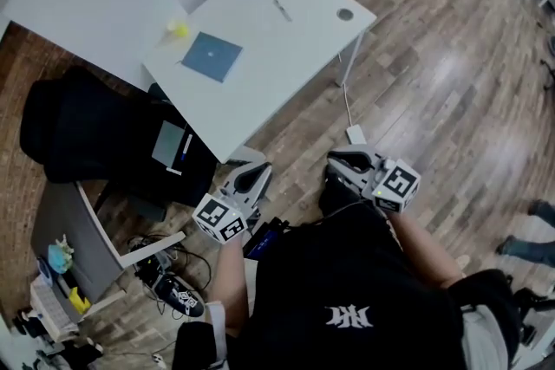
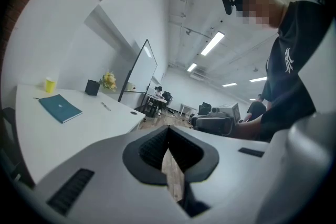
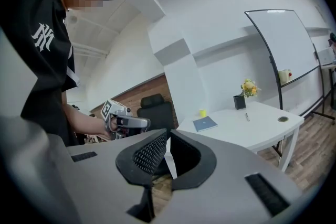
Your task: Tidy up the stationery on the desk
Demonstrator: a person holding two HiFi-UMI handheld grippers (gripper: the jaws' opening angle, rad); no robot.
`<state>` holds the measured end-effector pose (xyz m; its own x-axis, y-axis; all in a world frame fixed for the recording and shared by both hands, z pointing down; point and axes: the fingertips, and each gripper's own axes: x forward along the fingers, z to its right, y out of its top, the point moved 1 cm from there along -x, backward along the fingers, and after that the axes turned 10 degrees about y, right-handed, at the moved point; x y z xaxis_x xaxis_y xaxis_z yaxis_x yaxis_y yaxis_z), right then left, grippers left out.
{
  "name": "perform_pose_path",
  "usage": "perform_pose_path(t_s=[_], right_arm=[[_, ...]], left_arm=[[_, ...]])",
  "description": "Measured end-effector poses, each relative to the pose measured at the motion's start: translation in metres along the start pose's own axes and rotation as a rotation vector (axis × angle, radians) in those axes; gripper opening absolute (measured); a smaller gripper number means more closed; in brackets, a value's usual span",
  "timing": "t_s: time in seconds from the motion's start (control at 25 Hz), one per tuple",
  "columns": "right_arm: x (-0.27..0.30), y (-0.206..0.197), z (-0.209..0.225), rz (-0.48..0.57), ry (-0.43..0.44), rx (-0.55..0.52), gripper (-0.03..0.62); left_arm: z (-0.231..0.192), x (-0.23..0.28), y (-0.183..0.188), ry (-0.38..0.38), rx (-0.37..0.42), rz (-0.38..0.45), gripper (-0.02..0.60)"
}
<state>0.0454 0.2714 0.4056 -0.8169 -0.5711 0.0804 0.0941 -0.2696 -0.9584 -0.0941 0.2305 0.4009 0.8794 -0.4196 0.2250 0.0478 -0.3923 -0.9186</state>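
- Notebook (image 1: 212,56), blue, lies flat near the left edge of the desk (image 1: 286,56); a pen (image 1: 283,9) lies toward the far edge.
- A small yellow thing (image 1: 178,29), perhaps a cup, sits at the left corner.
- Left gripper (image 1: 257,172) and right gripper (image 1: 341,160): jaws pressed together, empty, off the near corner.

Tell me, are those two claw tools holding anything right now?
Nothing is held. The left gripper and right gripper are both shut and empty; the notebook and pen lie on the desk.
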Motion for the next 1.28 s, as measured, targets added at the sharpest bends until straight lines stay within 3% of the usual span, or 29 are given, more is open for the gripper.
perform_pose_path(t_s=[0.52,0.8,1.28], right_arm=[[-0.01,0.044,0.116,-0.008,0.144,-0.032,0.048],[-0.006,0.049,0.158,-0.012,0.153,-0.02,0.048],[0.04,0.06,0.22,-0.098,0.209,-0.007,0.048]], left_arm=[[-0.035,0.095,0.053,0.133,0.017,0.02,0.003],[-0.054,0.101,0.06,0.199,0.008,0.022,0.003],[-0.128,0.131,0.069,0.272,-0.068,0.028,0.003]])
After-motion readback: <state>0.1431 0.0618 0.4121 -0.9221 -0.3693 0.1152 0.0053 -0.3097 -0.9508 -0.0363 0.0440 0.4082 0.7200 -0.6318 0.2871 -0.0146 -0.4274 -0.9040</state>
